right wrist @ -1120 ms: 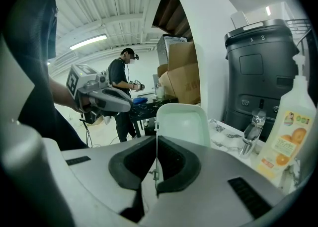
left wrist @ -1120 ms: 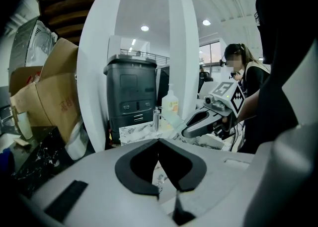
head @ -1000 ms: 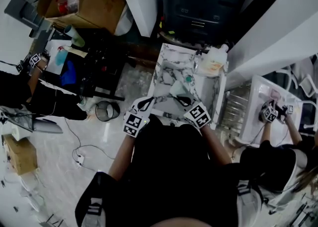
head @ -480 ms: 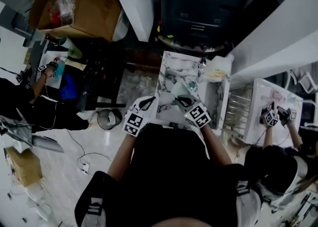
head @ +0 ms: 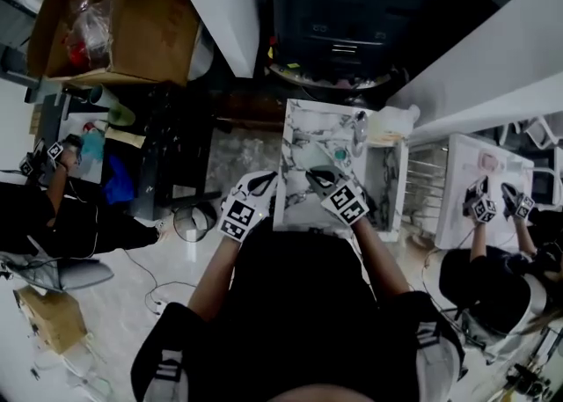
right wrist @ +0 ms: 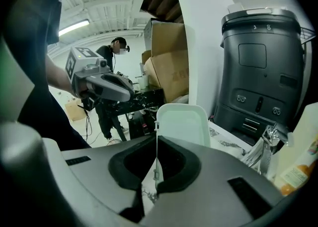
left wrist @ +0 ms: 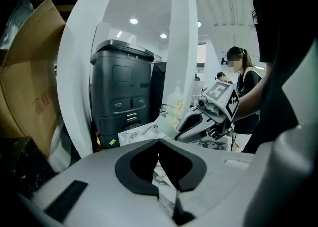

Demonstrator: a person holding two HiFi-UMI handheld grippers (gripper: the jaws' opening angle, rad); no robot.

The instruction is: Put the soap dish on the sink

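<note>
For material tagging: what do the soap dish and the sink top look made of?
Soap dish: likely plastic, pale greenish white, smooth and thin, with rounded moulded corners; the right gripper pinches its edge. Sink top: marble or a marble-look surface, white with dark veins; real stone or print, I cannot tell.

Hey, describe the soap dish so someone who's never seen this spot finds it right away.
Find the marble-patterned sink top in front of the dark grey bin. Above it, the right gripper pinches the soap dish by its rim. It is a pale, shallow, rounded-rectangle tray, unlike the chrome faucet and bottle nearby.
</note>
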